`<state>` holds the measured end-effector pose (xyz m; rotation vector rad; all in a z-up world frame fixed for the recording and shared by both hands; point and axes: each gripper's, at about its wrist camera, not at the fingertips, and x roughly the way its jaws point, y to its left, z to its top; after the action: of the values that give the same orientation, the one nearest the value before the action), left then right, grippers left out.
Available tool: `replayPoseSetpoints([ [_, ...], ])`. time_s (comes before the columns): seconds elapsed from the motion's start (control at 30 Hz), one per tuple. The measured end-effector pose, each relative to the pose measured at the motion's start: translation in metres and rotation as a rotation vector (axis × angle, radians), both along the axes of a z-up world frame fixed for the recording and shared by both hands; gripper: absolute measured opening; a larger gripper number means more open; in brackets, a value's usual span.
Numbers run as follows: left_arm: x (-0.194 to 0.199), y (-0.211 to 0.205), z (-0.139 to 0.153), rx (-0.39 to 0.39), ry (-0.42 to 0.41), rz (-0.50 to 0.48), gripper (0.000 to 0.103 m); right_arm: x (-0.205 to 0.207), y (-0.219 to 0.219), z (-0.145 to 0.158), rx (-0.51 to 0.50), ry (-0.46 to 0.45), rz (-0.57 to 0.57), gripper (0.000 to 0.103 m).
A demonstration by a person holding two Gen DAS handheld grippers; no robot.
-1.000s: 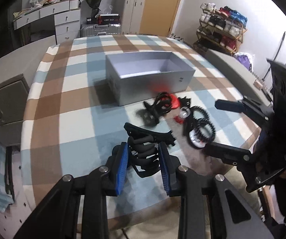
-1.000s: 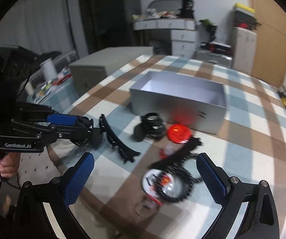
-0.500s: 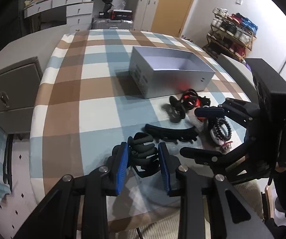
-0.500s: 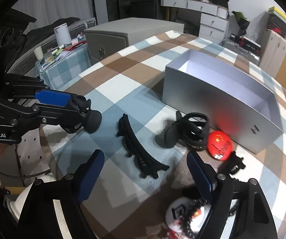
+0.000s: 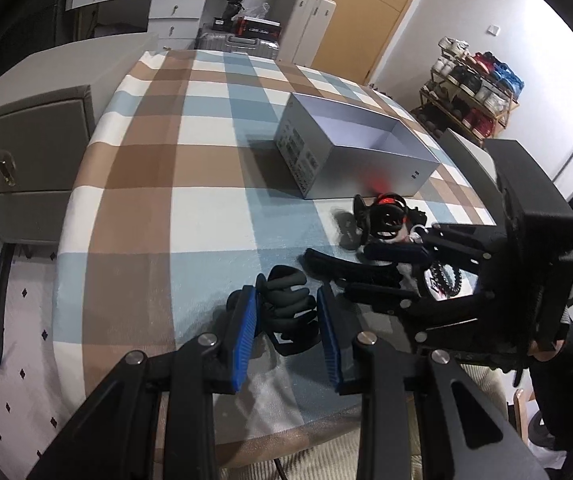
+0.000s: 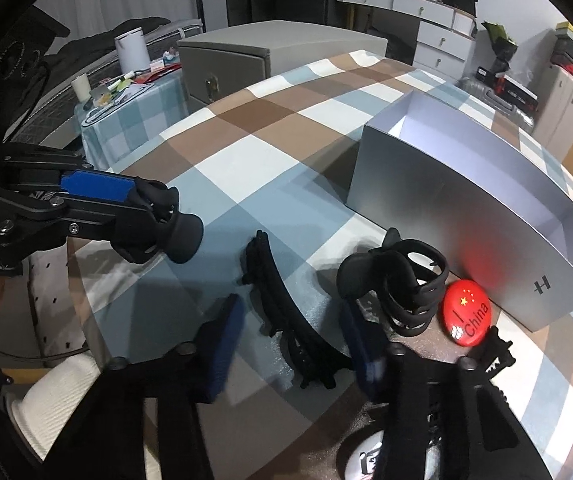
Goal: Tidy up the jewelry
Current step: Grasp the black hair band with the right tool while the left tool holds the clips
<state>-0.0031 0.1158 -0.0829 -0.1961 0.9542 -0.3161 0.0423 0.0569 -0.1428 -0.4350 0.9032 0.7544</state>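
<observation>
On the near left part of the table [image 5: 134, 184], covered by a soft checked cloth of brown, pale blue and white, the left gripper [image 5: 288, 322] holds a chunky matte black claw clip [image 5: 290, 308] pressed between its blue ribbed pads [image 5: 244, 332], the jaws narrowed onto it. In the right wrist view the same clip [image 6: 166, 228] sticks out past the fingertips, its rounded end raised clear of the cloth.

Just right of it, a long curved black banana clip [image 6: 286, 304] with comb-like teeth lies flat near the table's front edge. The right gripper [image 6: 292, 344] straddles it with jaws spread wide, one blue pad on either side; whether either pad touches it cannot be told, as the fingers are blurred.

Further right sits a second black claw clip [image 6: 402, 284], made of looping open bars, and touching it is a glossy round red badge [image 6: 466, 314] printed with yellow stars and "China". A small toothed black clip [image 6: 498, 354] lies just beside the badge towards the front edge.

Behind these, towards the table's middle, stands an open rectangular silver-grey cardboard box [image 6: 446, 208] with a smooth white interior and a small "H" mark on its long wall.
</observation>
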Motion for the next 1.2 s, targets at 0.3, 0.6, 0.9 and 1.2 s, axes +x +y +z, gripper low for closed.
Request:
replayPoseSetpoints([
  [0.3, -0.001, -0.004, 0.001, 0.034, -0.012, 0.016, 0.024, -0.01, -0.003, 0.001, 0.01, -0.006, 0.001, 0.019],
  [0.6, -0.005, -0.011, 0.009, 0.053, -0.025, 0.026, 0.024, -0.022, -0.032, 0.022, 0.155, -0.028, -0.061, 0.017],
  [0.9, -0.005, -0.027, 0.018, 0.104, -0.046, 0.02, 0.024, -0.024, -0.044, 0.018, 0.179, -0.009, -0.09, 0.0],
  [1.2, -0.008, -0.022, 0.018, 0.101, -0.037, 0.056, 0.024, -0.03, -0.034, 0.012, 0.163, 0.003, -0.03, 0.029],
])
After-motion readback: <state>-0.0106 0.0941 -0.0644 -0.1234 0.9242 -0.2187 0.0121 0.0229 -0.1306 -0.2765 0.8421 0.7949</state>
